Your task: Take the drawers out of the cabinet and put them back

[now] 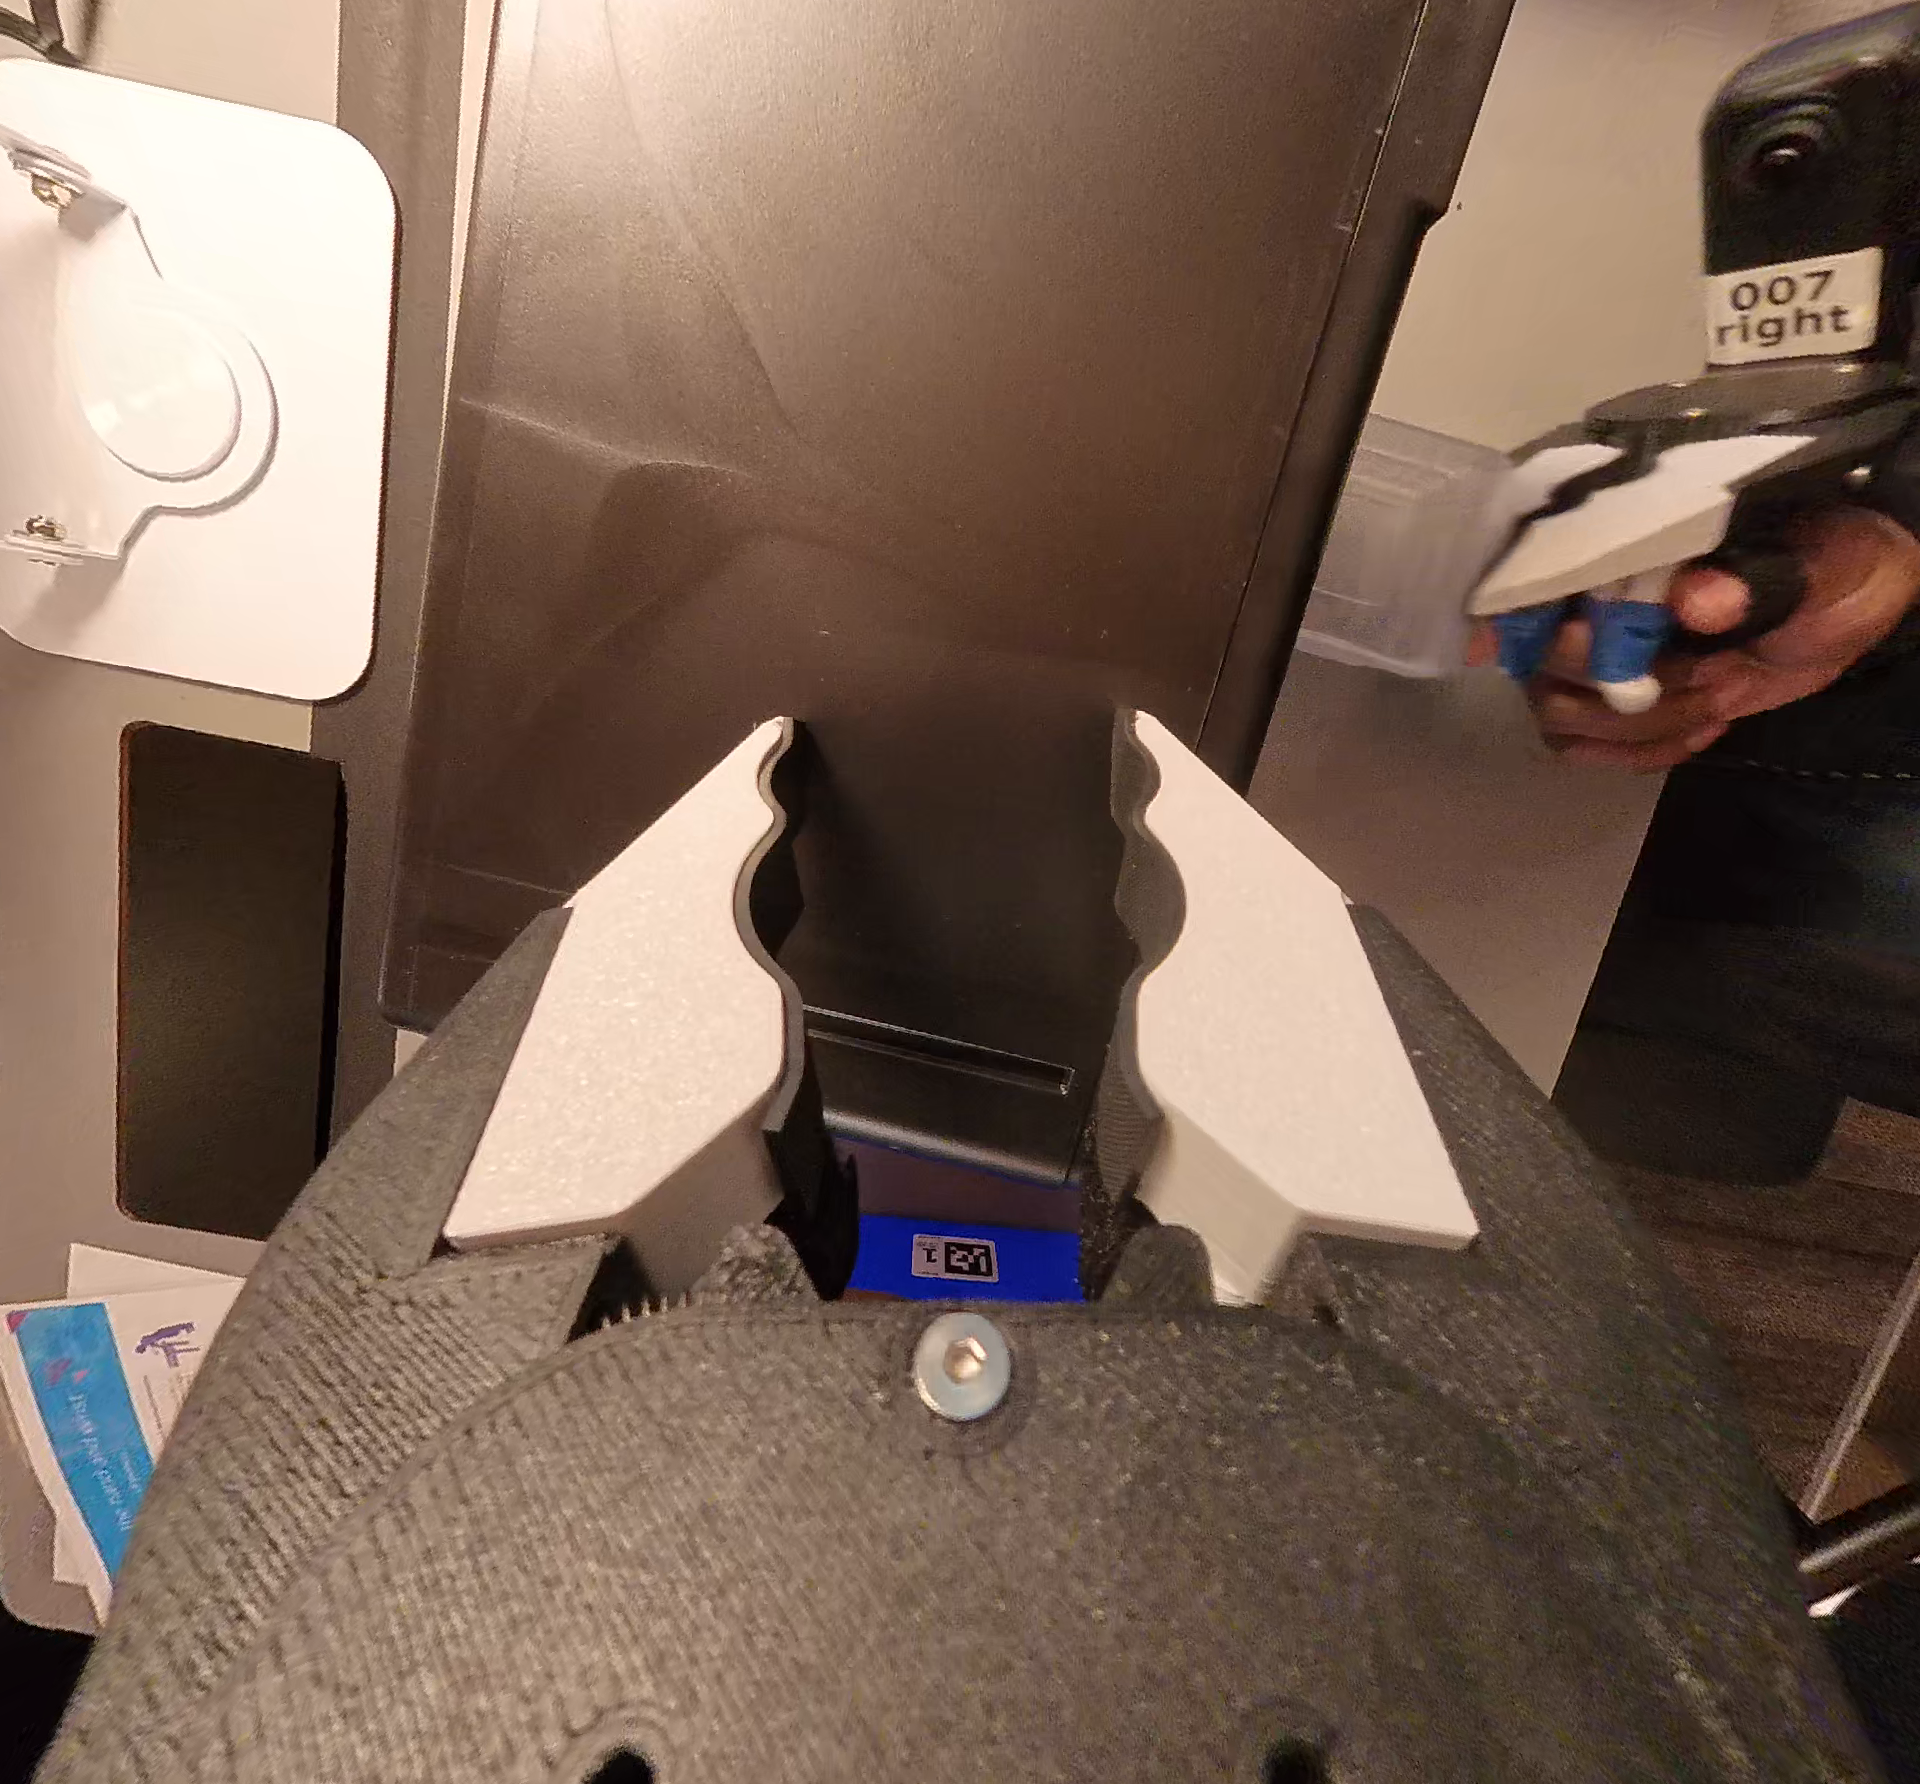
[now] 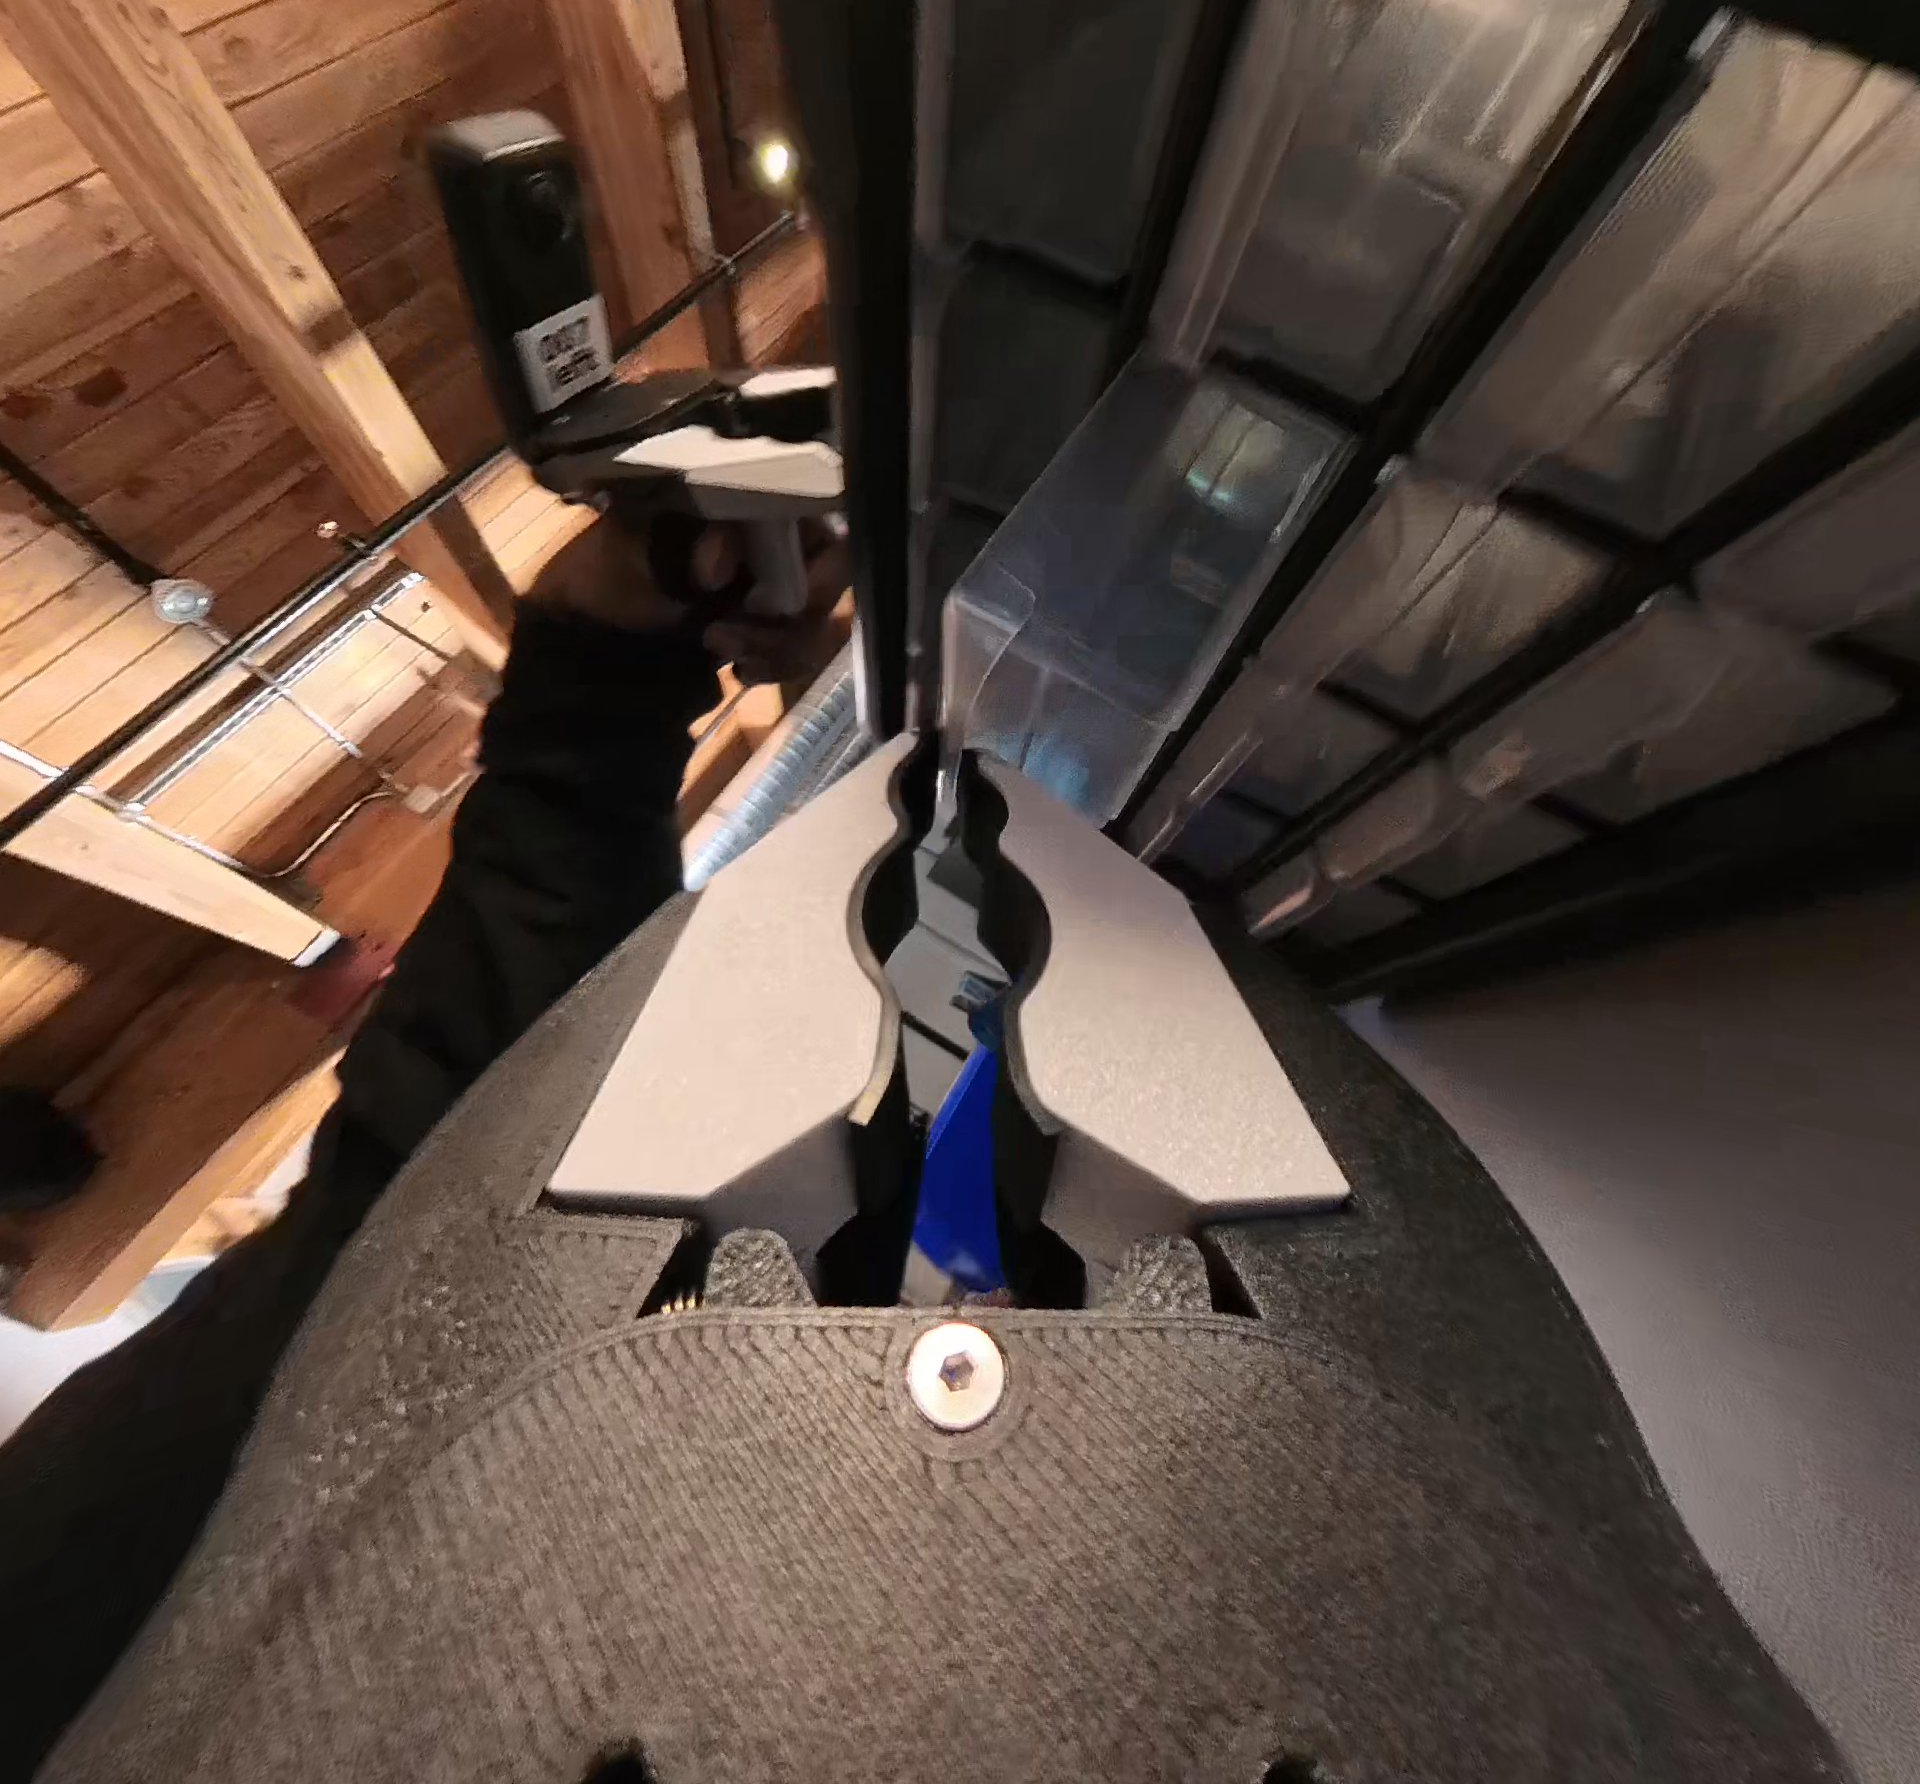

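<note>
My right tool [image 2: 940, 768] pinches the clear drawer's [image 2: 1122, 591] front lip — drawer partway out of the black cabinet [image 1: 935, 332] — while my left tool [image 1: 956, 726] sits wide open, empty, against the cabinet's side to steady it.

A pale grey tabletop [image 1: 1403, 799] carries a black drawer cabinet [image 1: 935, 332], standing upright on it. To the cabinet's left a white plate [image 1: 187, 384] with a raised round centre lies flat, just above a dark rectangular opening [image 1: 229, 976] in the surface. Printed leaflets [image 1: 94, 1402] lie at the near left edge.
</note>
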### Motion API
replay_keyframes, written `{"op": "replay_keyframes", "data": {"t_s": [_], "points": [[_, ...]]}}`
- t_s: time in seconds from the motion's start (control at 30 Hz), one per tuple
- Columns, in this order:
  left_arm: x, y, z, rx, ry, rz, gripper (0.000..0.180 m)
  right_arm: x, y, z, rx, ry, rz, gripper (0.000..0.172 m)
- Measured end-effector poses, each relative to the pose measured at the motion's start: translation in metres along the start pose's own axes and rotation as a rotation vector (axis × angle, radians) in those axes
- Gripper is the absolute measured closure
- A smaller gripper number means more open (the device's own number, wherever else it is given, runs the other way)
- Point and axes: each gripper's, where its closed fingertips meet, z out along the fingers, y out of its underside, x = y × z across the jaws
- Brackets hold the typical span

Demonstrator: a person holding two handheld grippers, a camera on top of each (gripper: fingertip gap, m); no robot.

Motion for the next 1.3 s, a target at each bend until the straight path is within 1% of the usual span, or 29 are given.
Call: {"op": "replay_keyframes", "data": {"t_s": [0.2,0.3,0.37,0.43,0.53,0.63,0.7,0.77,0.83,0.93,1.07,1.17,1.27,1.3], "points": [[0.0,0.0,0.0,0.003,-0.001,-0.006,0.114,-0.053,0.025,-0.058,-0.084,-0.16,0.003,0.168],[0.0,0.0,0.0,0.0,-0.003,-0.009,0.114,-0.071,0.025,-0.083,-0.13,-0.203,-0.004,0.169],[0.0,0.0,0.0,-0.002,-0.005,-0.012,0.114,-0.082,0.018,-0.098,-0.13,-0.227,-0.02,0.169],[0.0,0.0,0.0,-0.005,-0.005,-0.014,0.114,-0.097,0.004,-0.114,-0.126,-0.266,-0.04,0.169],[0.0,-0.001,0.0,-0.008,-0.006,-0.015,0.115,-0.116,-0.026,-0.137,-0.122,-0.285,-0.127,0.168],[0.0,-0.001,0.0,-0.009,-0.007,-0.015,0.115,-0.126,-0.073,-0.16,-0.103,-0.257,-0.228,0.169],[0.0,-0.001,0.0,-0.006,-0.007,-0.016,0.114,-0.127,-0.111,-0.174,-0.099,-0.221,-0.291,0.168],[0.0,-0.001,0.0,-0.005,-0.007,-0.016,0.114,-0.115,-0.149,-0.185,-0.099,-0.152,-0.35,0.169],[0.0,-0.001,0.0,-0.007,-0.008,-0.015,0.115,-0.096,-0.182,-0.193,-0.107,-0.095,-0.338,0.169],[0.001,-0.002,0.001,-0.007,-0.007,-0.015,0.115,-0.052,-0.219,-0.199,-0.121,0.022,-0.312,0.168],[0.001,-0.002,0.001,-0.005,-0.006,-0.018,0.114,-0.003,-0.241,-0.2,-0.131,0.106,-0.212,0.169],[0.001,-0.002,0.0,-0.001,-0.006,-0.018,0.114,0.026,-0.247,-0.2,-0.126,0.186,-0.169,0.169],[0.0,-0.002,0.001,-0.004,-0.006,-0.015,0.115,0.055,-0.247,-0.208,-0.15,0.354,-0.135,0.17],[0.0,-0.002,0.0,-0.007,-0.006,-0.014,0.115,0.061,-0.247,-0.212,-0.159,0.405,-0.143,0.159]]}}
